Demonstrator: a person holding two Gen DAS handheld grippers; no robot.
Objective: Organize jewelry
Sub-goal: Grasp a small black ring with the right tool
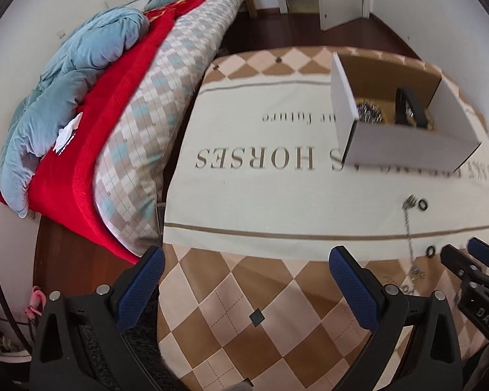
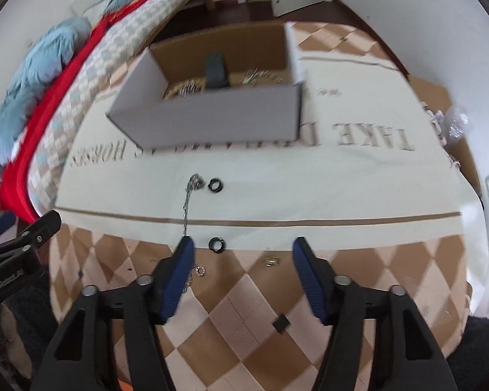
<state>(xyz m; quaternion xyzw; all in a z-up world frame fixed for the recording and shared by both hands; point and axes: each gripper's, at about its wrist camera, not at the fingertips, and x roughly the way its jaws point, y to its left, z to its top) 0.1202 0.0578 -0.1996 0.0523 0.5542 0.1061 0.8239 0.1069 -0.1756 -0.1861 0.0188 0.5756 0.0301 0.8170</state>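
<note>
While jaws gape, chain (image 2: 186, 202) (seemingly) passes right gripper's (image 2: 243, 251) left finger.

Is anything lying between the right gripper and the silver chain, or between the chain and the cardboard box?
Nothing visible does. The right gripper hangs open by the chain, only cloth between. Two black rings lie beside the chain, off the line to the box.

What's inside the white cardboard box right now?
Inside the white box a dark band-like item stands upright in the middle, with shiny metallic jewelry on either side. The front wall hides the floor nearest the camera, so anything there is unseen.
</note>
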